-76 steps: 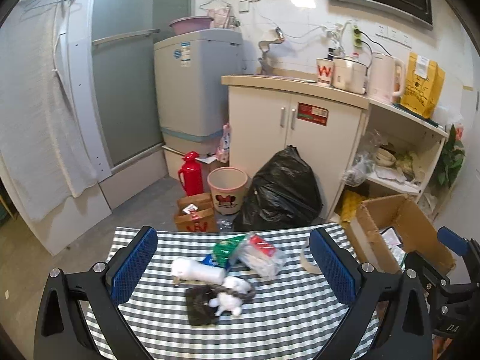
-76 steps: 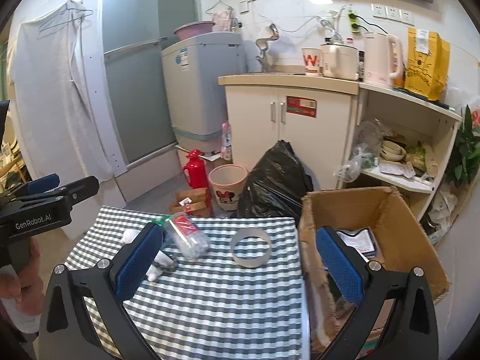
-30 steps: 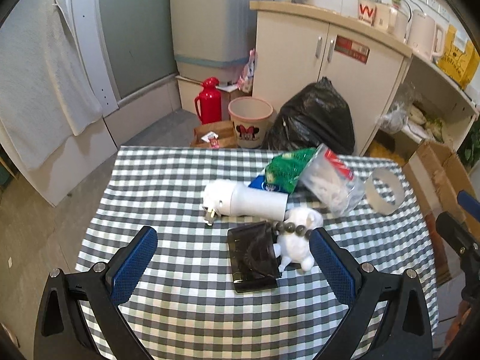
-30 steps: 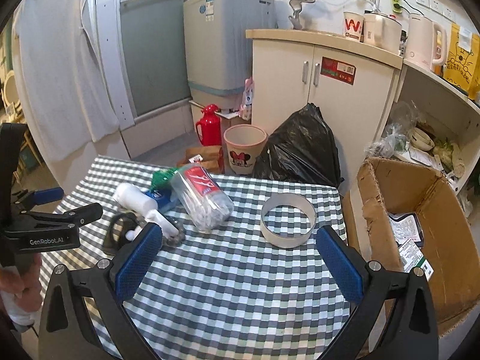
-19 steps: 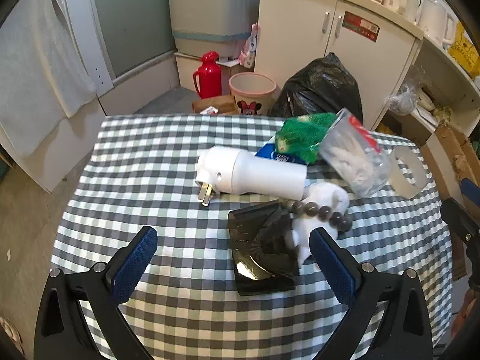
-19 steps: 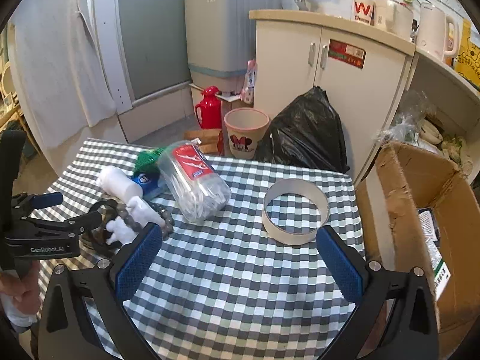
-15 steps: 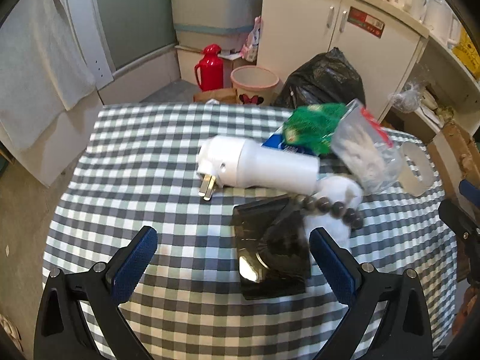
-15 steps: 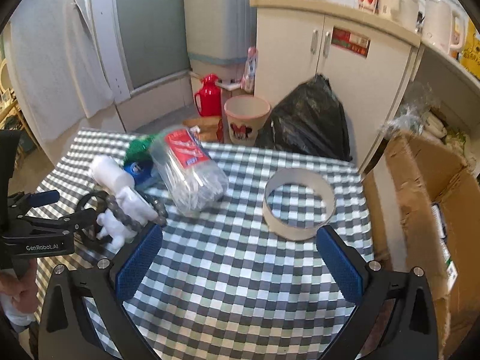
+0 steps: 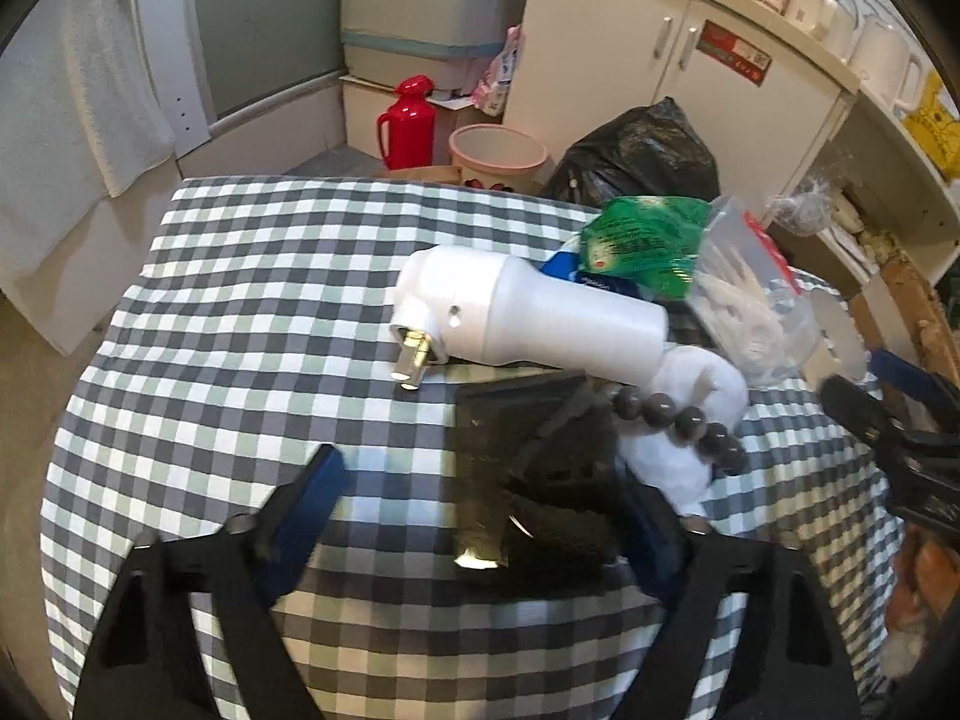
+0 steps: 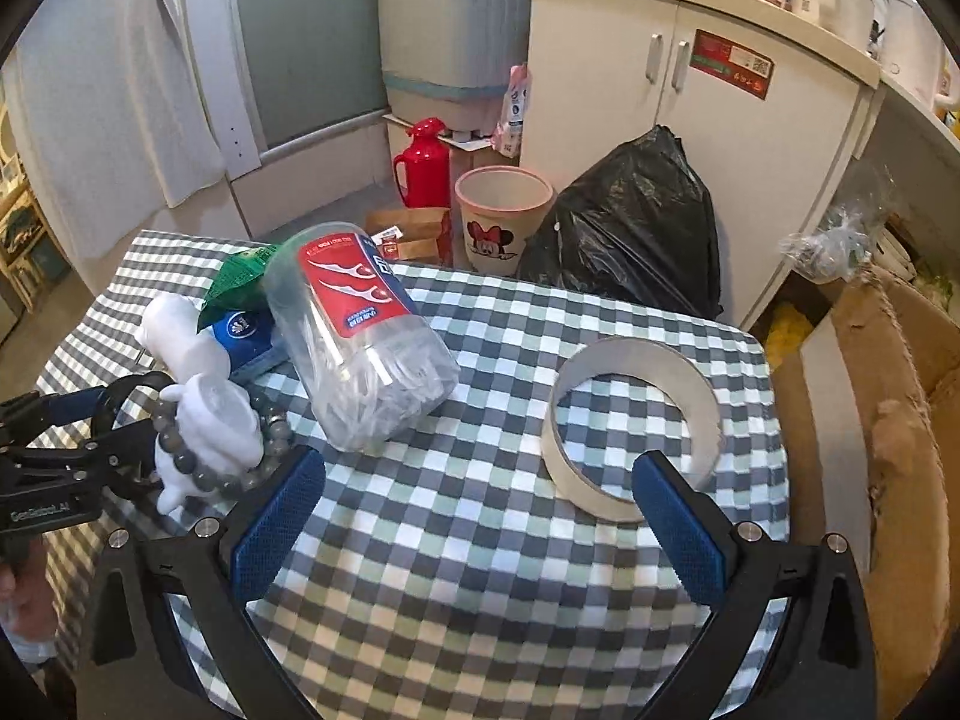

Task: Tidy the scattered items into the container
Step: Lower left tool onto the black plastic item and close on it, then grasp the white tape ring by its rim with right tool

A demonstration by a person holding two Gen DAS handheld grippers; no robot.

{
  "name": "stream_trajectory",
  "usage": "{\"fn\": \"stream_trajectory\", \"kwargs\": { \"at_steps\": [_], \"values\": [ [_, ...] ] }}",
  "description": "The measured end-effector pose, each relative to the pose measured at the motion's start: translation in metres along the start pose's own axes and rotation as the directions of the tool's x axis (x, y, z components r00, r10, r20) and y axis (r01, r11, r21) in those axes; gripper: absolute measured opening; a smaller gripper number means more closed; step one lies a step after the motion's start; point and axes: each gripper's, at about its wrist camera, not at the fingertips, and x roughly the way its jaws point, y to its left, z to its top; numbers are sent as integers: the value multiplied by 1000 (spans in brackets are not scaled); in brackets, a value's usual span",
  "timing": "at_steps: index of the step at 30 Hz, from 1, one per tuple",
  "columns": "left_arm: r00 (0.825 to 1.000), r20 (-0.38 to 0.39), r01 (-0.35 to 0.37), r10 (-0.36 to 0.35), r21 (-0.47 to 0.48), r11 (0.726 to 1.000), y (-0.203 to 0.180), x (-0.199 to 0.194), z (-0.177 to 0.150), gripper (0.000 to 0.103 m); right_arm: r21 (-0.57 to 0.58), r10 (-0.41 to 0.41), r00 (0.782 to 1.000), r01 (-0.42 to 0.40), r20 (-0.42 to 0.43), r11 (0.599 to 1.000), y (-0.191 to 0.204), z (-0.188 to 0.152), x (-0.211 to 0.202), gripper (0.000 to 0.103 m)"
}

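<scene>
The left tool (image 9: 480,504) hangs low over the checked desk (image 9: 252,276), its jaws spread wide on either side of the black wallet (image 9: 528,480). Nothing is pinched. The right tool (image 10: 477,516) is also spread and empty, poised just short of the white tape ring (image 10: 630,420). The cardboard box (image 10: 888,408), taken here to be the container, stands off the desk's right edge.

Step in hand, as judged: the left tool is set to pick the black wallet.

1. The wallet lies flat, touching the white figurine (image 9: 690,414) and the string of grey beads (image 9: 678,414) looped around it. Bring the jaws down so that only the wallet falls between them; the right finger looks close to the figurine.
2. The wallet is thin and flat. Tilt the tool so one finger gets under an edge, or grip across a raised fold.
3. Close firmly: the glossy surface will probably slip.
4. Lift straight up. The white plug-in lamp (image 9: 528,324) rests just behind the wallet's far edge and may roll if dragged.
5. Carry it across to the box, staying clear of the right tool.

The clear jar of floss picks (image 10: 360,348) and the green packet (image 9: 648,240) lie farther back, untouched.
</scene>
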Motion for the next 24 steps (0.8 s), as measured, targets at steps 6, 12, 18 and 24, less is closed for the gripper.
{"fn": "stream_trajectory", "kwargs": {
  "at_steps": [6,12,18,24],
  "values": [
    [1000,3,20,-20,33,999,-10,-6,0,44,-31,-5,1000,4,-29,999,4,0,19,103],
    [1000,28,10,-10,10,1000,-3,-14,0,44,-43,6,999,-8,-31,999,6,-7,28,103],
    [999,44,-5,5,-8,1000,8,-21,2,44,-21,13,998,-15,-65,1000,4,-16,34,70],
    [998,64,-5,6,-10,1000,6,-30,1,44,32,59,997,-58,-50,998,-10,-21,20,24]
  ]
}}
